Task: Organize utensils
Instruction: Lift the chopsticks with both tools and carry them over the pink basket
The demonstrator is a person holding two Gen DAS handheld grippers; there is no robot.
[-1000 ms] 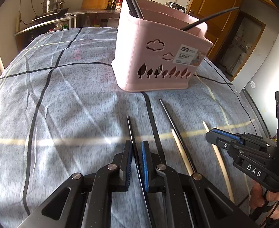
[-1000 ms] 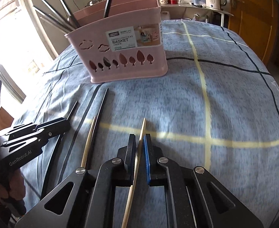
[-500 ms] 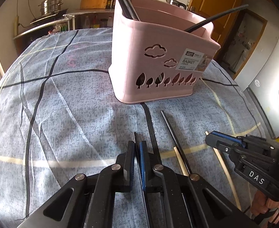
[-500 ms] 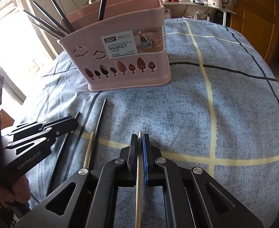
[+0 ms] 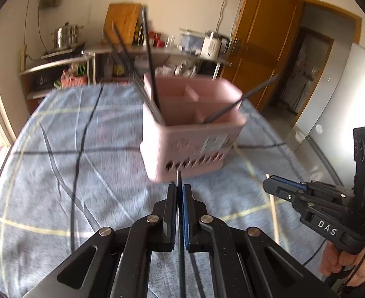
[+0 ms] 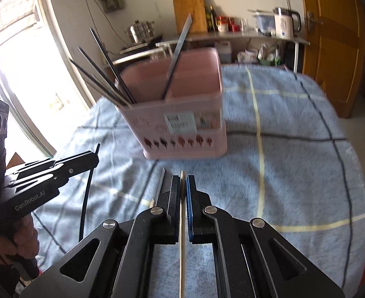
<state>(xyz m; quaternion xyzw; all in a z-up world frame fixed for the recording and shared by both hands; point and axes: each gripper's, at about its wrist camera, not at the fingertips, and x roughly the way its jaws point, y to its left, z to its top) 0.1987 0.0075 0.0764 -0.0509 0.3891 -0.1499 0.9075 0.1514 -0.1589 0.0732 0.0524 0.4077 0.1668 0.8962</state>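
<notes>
A: Left wrist view first. What's the left hand-held gripper (image 5: 180, 193) doing?

B: It's clamped on a thin black chopstick (image 5: 179, 181), whose tip pokes out just past the fingers. The stick's long axis runs along the fingers, pointing forward at the pink plastic chopstick basket (image 5: 192, 129) on the blue checked tablecloth (image 5: 83, 164). The basket sits just ahead and is blurred.

A: How would you finish the drop well?

B: My judgement: get the tip above the rim, tilt the stick toward upright, and aim for the compartment where other black chopsticks (image 5: 150, 74) already lean. Release only once the tip is inside, or it may skid off the wall.

A: And the other arm in this view?

B: The right hand-held gripper (image 5: 269, 188) is at the right edge, with a pale wooden chopstick (image 5: 273, 213) passing down from it.

A: Now the right wrist view.

B: The right hand-held gripper (image 6: 182, 183) pinches that pale wooden chopstick (image 6: 181, 223) between its pads. Its long axis lies along the fingers, its tip toward the pink basket (image 6: 182, 114), near but apart. The left hand-held gripper (image 6: 93, 156) is at the left, the black chopstick (image 6: 88, 191) hanging down through it

A: Any advice?

B: Take the two drops in turn, so the sticks don't cross over the rim
</notes>
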